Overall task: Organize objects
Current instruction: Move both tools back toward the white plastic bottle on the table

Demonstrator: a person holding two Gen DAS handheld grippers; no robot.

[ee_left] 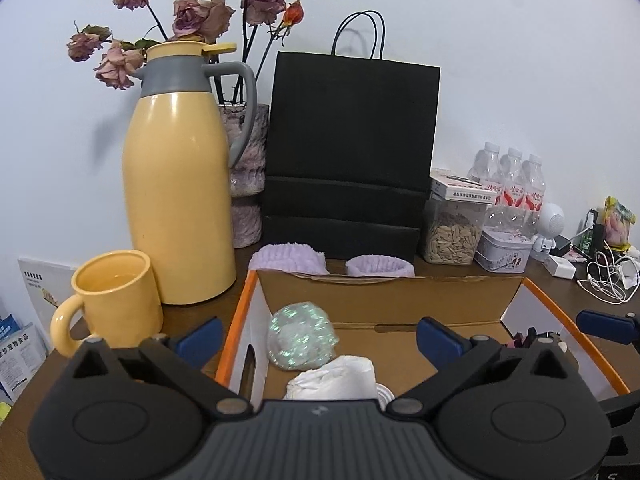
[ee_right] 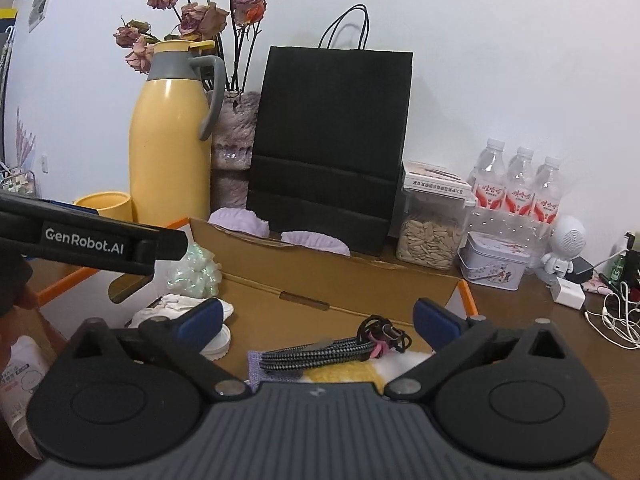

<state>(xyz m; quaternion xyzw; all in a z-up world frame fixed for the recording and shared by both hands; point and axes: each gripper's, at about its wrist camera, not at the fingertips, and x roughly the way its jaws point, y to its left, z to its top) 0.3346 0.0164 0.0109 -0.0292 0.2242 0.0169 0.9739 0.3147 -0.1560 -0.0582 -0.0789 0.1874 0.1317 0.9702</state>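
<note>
An open cardboard box (ee_left: 236, 320) with orange edges lies in front of both grippers. My left gripper (ee_left: 320, 336) hangs open over its left part, where an iridescent wrapped bundle (ee_left: 301, 340) and a white rolled cloth (ee_left: 336, 380) lie. Nothing is between its blue pads (ee_left: 200, 334). My right gripper (ee_right: 318, 316) stands open above a coiled black braided cable (ee_right: 332, 350) with a pink tie, which rests on a purple, yellow and white cloth (ee_right: 344, 372) in the box (ee_right: 320, 276). The left gripper's side (ee_right: 92, 240) crosses the left of the right wrist view.
Behind the box stand a yellow thermos (ee_left: 180, 200), a yellow mug (ee_left: 116, 300), a vase of dried roses (ee_left: 248, 176), a black paper bag (ee_left: 348, 152) and two lilac fluffy bands (ee_left: 288, 262). At the right are a seed jar (ee_left: 452, 232), water bottles (ee_left: 516, 184), a tin (ee_left: 504, 252) and white cables (ee_left: 608, 280).
</note>
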